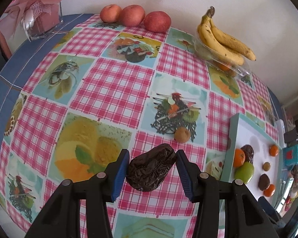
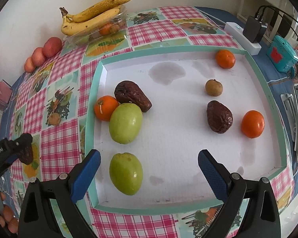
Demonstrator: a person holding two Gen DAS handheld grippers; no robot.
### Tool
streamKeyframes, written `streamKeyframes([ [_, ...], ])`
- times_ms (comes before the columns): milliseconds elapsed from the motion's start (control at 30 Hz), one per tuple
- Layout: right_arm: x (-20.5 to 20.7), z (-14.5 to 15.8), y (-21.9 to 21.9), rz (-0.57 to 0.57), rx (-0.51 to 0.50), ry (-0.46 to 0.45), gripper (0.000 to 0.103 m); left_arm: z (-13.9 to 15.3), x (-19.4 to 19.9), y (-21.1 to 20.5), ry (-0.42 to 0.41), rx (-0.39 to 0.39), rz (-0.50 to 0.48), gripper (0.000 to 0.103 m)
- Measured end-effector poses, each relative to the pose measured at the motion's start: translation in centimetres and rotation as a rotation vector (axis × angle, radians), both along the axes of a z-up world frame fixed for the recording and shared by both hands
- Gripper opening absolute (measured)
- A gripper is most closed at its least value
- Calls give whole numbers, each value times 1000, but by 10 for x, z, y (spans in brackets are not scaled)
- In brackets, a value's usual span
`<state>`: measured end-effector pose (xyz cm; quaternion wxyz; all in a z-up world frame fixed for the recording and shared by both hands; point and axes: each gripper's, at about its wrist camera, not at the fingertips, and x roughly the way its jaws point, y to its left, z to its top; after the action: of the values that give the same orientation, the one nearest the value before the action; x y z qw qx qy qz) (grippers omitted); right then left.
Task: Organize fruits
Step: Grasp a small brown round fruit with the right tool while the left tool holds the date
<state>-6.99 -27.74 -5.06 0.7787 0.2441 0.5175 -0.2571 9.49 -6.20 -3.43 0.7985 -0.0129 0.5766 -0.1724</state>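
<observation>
My left gripper (image 1: 152,165) has its blue pads on either side of a dark wrinkled fruit (image 1: 152,167), shut on it just above the checkered tablecloth; it also shows in the right wrist view (image 2: 26,154). My right gripper (image 2: 149,162) is open and empty over the near part of the white tray (image 2: 95,75). In the tray lie two green fruits (image 2: 126,175) (image 2: 126,123), three oranges (image 2: 252,124), two dark wrinkled fruits (image 2: 219,117) and a small brown fruit (image 2: 213,87). Another small brown fruit (image 1: 182,134) lies on the cloth.
Three red apples (image 1: 133,15) sit along the wall. Bananas (image 1: 222,37) rest on a clear plastic box with fruit. A pink gift box (image 1: 43,17) stands at the far left. A power strip (image 2: 242,37) and a teal box (image 2: 282,53) lie right of the tray.
</observation>
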Motion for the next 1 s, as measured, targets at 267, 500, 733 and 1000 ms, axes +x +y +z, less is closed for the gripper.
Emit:
streamKeyframes([
  [267,7,9,0,13,-18,-65,99,5,18,13,-34,-12,58,51],
  [500,27,25,10,58,-53,-145,99,3,33,37,-28,-47,128,51],
  [733,61,41,38,166,-113,-187,98,-6,45,53,-12,-62,172,51],
  [1000,105,38,67,257,-127,-182,98,-9,54,71,7,-105,218,51],
])
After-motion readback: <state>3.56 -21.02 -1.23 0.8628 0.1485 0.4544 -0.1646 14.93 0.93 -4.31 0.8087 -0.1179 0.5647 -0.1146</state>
